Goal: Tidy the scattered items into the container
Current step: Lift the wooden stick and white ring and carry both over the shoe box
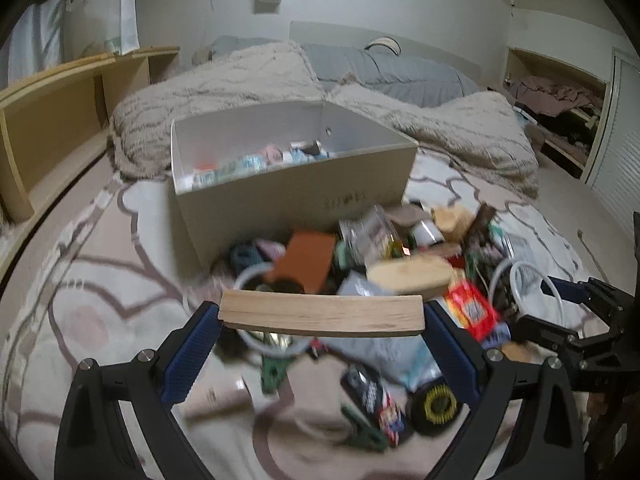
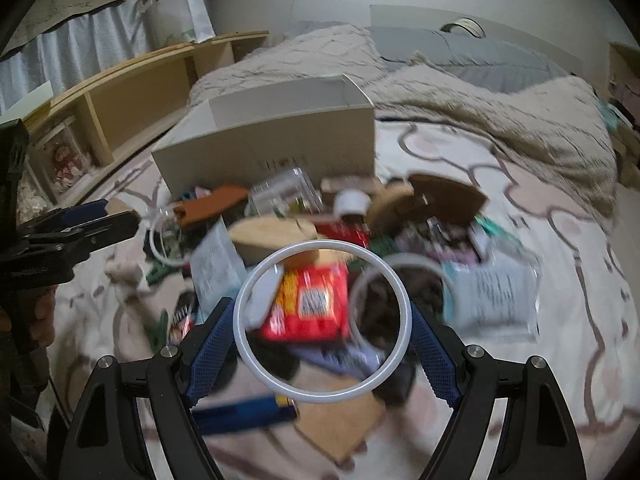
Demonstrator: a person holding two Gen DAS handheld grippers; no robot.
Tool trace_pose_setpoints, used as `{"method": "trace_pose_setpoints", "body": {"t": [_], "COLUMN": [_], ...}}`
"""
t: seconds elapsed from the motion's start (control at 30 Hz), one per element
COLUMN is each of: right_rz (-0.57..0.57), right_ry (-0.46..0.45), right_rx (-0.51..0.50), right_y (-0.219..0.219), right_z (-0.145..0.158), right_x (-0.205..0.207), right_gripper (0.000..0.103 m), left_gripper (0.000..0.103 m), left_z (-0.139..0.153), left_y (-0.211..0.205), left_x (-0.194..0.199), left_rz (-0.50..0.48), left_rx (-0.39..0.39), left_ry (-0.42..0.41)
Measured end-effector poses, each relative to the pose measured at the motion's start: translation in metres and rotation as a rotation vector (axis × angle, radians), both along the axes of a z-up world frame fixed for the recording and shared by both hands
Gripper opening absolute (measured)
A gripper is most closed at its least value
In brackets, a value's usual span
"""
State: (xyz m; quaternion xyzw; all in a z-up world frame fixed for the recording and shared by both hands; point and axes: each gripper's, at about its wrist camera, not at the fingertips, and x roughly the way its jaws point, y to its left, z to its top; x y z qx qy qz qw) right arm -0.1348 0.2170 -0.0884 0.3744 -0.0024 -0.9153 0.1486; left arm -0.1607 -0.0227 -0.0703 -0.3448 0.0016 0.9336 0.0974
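Observation:
My left gripper (image 1: pixel 322 314) is shut on a flat wooden block (image 1: pixel 322 314) and holds it above a blurred pile of scattered items (image 1: pixel 400 264) on the bed. The cardboard box (image 1: pixel 288 192) stands just behind the pile, open, with several small items inside. My right gripper (image 2: pixel 322 322) is shut on a white ring (image 2: pixel 256 280), held above a red packet (image 2: pixel 308 304) in the same pile. The box shows in the right wrist view (image 2: pixel 264 148) too. The right gripper shows at the right edge of the left wrist view (image 1: pixel 576 308).
A beige fuzzy blanket (image 1: pixel 224 84) and grey duvet (image 1: pixel 384 68) lie behind the box. A wooden shelf (image 1: pixel 60 112) runs along the left. The patterned bedspread (image 1: pixel 80 312) stretches left of the pile. The left gripper appears at the left edge of the right wrist view (image 2: pixel 60 232).

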Motion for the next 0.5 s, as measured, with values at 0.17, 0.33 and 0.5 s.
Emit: {"method": "trace_pose_setpoints", "body": {"t": [0.17,0.33,0.5], "right_rz": [0.033,0.066,0.089], "right_ry": [0.004,0.024,0.027], "right_rx": [-0.023,-0.007,-0.025], "right_y": [-0.010,-0.025,-0.037], "right_z": [0.011,0.018,0.027], "right_x": [-0.028,-0.054,-0.078], "right_gripper": [0.085,0.085,0.085], "left_gripper": [0.100,0.100,0.100], "left_z": [0.014,0.024,0.033], "left_y": [-0.003,-0.009,-0.013], "left_x": [-0.028,-0.056,-0.083], "left_rz": [0.018,0.038,0.059], "left_rx": [-0.010,-0.014,-0.010], "left_ry": [0.039,0.069,0.088]}}
